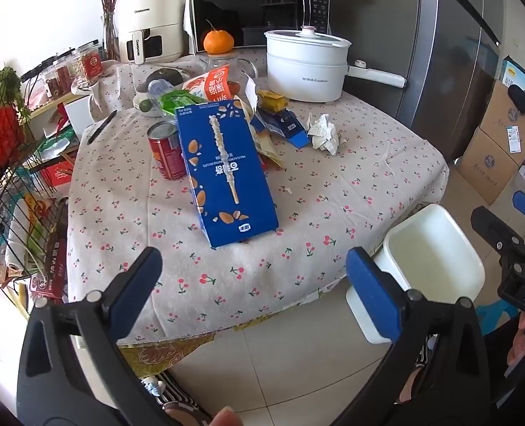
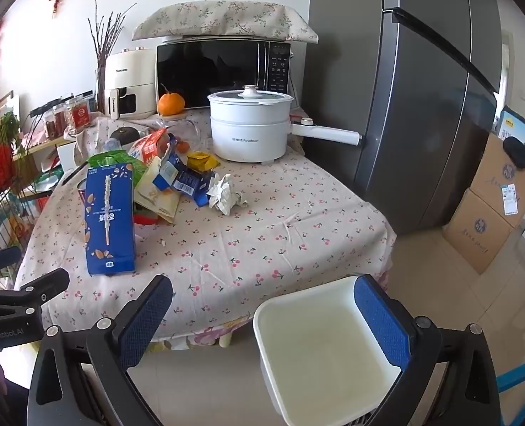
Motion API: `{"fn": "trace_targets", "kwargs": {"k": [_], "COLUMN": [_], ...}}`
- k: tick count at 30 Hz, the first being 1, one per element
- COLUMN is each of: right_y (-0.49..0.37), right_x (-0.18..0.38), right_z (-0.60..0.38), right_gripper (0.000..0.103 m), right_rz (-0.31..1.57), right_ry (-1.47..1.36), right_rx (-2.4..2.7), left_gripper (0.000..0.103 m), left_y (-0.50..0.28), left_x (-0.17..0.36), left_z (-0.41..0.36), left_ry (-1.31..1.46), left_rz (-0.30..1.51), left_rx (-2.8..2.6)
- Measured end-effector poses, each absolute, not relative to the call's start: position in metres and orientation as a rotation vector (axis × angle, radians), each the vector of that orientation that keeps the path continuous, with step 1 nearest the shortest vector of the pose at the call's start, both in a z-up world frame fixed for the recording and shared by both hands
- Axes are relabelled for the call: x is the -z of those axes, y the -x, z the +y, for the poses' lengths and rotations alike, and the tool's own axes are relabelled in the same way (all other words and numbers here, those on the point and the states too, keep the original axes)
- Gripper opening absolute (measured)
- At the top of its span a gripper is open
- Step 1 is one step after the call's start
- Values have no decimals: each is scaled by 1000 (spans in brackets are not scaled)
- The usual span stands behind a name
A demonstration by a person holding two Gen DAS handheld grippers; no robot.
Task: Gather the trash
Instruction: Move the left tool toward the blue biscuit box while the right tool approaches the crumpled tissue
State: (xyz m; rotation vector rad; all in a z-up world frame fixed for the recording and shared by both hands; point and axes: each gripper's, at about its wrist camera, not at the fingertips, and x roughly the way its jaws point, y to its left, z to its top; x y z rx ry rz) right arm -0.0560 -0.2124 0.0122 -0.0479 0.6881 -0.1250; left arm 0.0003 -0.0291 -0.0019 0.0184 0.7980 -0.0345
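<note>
Both grippers hang with fingers spread wide and nothing between them: the left gripper point(image 1: 253, 277) above the near edge of the cherry-print cloth counter point(image 1: 333, 191), the right gripper point(image 2: 262, 314) over the white rectangular plastic bin point(image 2: 319, 348) on the floor at the counter's near right. The tall blue cardboard snack box point(image 1: 227, 174) leans against a red tin can point(image 1: 166, 152); the crumpled white paper point(image 1: 324, 135) lies far right of it.

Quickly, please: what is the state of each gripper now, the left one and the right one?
Left gripper: open, holding nothing.
Right gripper: open, holding nothing.
</note>
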Motion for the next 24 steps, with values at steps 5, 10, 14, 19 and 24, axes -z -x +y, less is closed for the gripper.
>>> {"fn": "trace_targets", "kwargs": {"k": [5,10,14,19,24], "right_y": [56,54,56,56,56], "right_x": [-7,-16,-11,-11,-11], "right_z": [-212,-217,-214,-215,-215], "right_gripper": [103,103,103,103,103], "right_rz": [693,699,692,693,689], "right_ry": [45,40,32,31,30], "right_rx": [130,134,135,138,136], "left_gripper": [103,103,103,103,103], "left_y": [0,1,2,2,2], "left_x": [2,2,1,1,1], "left_z": [-29,-29,-29,-29,-29], "left_ry": [-20,-20,-23,-24,-23], "left_rz": [797,796,792,791,792], "left_rx": [35,33,34,35,35]}}
